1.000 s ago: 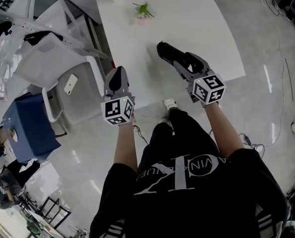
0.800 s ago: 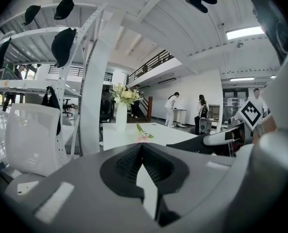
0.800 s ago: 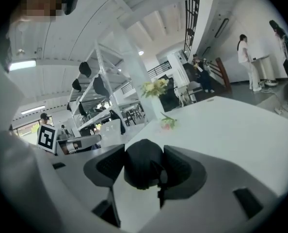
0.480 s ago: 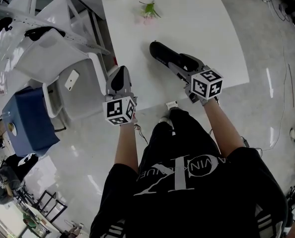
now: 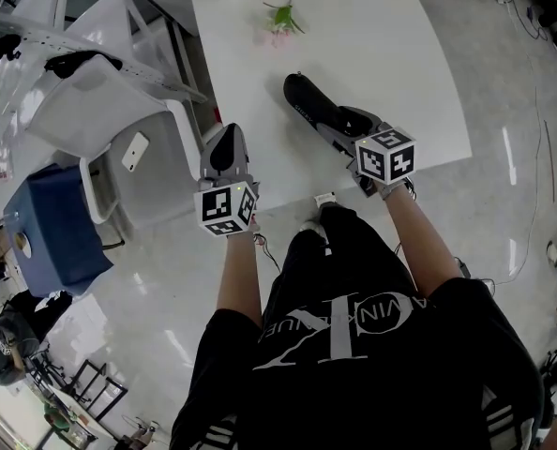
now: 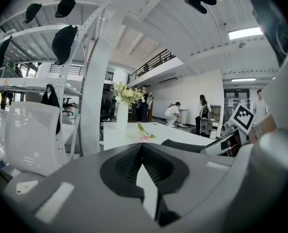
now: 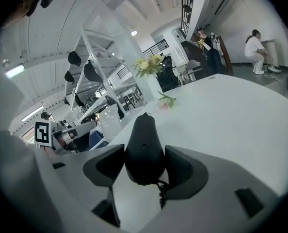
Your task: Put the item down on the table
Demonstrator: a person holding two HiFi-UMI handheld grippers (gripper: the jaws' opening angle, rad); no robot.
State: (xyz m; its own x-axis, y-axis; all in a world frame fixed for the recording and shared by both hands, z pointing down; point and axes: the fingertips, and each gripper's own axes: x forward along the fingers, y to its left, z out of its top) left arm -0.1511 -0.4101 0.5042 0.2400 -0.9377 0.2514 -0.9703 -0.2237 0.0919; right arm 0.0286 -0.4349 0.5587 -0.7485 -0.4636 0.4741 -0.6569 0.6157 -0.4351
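The item is a black shoe (image 5: 307,99), (image 7: 144,147), clamped heel-first in my right gripper (image 5: 342,127), (image 7: 144,168). Its toe points out over the white table (image 5: 372,45), low above the top; whether it touches cannot be told. My left gripper (image 5: 224,148), (image 6: 142,152) hovers at the table's near-left edge with its jaws shut and nothing between them. From the left gripper view the shoe (image 6: 183,145) and the right gripper's marker cube (image 6: 242,118) show to the right.
A pink flower sprig (image 5: 280,19) lies at the far end of the table, with a vase of flowers (image 6: 122,115) beyond it. A white chair (image 5: 119,120) with a phone (image 5: 134,154) and a blue box (image 5: 53,237) stand to the left. People stand far off.
My right gripper has carried the shoe slightly left and lower toward the table top over the last second, then nearly stopped. The left gripper has hardly moved.
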